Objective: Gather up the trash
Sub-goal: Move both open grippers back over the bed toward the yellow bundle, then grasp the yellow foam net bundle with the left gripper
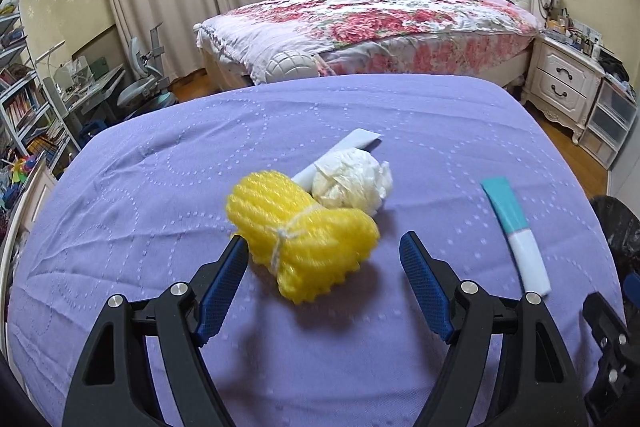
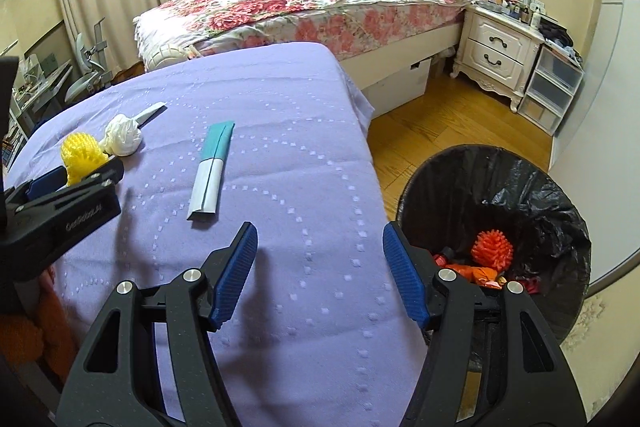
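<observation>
**Left gripper lining up on yellow net, right idle**

Left gripper (image 1: 322,251) released, jaws spread either side of the yellow foam mesh fruit sleeve (image 1: 298,233), set to pinch it. At its 1 o'clock, touching: crumpled white tissue ball (image 1: 352,183). At 3 o'clock: flat teal-and-white paper wrapper (image 1: 516,237). All lie on the purple quilted worktop (image 1: 160,163). Right gripper (image 2: 320,265) released, holding nothing, parked near the black-lined round trash bin (image 2: 532,195), likely ready for drop-offs.

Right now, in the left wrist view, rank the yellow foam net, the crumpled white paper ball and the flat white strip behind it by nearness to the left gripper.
1. Yellow foam net: just ahead of the open left gripper, between its fingertips, nearer the left one.
2. Crumpled white paper ball: directly behind the net, slightly right.
3. Flat white strip: farthest, poking out behind the ball.
</observation>
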`<control>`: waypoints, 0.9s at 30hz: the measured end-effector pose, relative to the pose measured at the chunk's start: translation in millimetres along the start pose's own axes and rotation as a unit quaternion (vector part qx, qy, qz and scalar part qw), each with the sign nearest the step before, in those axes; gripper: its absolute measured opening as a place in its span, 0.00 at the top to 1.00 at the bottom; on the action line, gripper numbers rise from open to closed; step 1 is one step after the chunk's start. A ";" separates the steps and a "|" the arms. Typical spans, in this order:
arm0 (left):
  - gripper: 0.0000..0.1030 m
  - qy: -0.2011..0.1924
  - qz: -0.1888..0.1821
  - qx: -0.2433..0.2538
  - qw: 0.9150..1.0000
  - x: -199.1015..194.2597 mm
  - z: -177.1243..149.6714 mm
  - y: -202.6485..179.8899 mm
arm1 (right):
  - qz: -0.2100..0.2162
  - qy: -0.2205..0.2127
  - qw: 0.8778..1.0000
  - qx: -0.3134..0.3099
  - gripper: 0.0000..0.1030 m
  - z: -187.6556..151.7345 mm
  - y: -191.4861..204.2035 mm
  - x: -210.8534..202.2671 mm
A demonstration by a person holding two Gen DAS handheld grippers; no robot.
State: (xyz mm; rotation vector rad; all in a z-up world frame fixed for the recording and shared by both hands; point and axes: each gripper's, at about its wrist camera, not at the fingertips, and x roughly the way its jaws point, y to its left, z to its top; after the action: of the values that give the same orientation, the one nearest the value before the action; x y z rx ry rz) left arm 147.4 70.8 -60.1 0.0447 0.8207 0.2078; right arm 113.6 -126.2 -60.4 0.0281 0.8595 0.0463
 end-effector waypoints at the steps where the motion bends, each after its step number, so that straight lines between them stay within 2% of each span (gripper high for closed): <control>1: 0.27 0.001 -0.002 -0.004 1.000 1.2 1.2 2.8 | 0.001 0.001 1.000 -0.002 0.38 0.9 1.9 1.2; 18: 0.27 0.016 -0.013 -0.051 0.998 -12.4 -26.0 75.9 | 0.004 0.001 1.000 -0.010 0.38 -2.9 12.5 0.9; 24: 0.27 0.009 -0.034 -0.050 0.998 -18.6 -29.7 81.8 | 0.004 0.001 1.000 -0.012 0.38 -3.6 14.2 0.6; 27: 0.25 0.009 -0.033 -0.048 0.998 -16.6 -24.7 78.8 | 0.004 0.002 1.000 -0.015 0.38 -4.2 17.1 0.9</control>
State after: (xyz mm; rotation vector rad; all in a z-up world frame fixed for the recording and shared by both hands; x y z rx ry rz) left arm 105.2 143.6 -55.5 -0.0754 0.8276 0.1856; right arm 110.6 -109.1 -63.1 0.0037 0.8633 0.0656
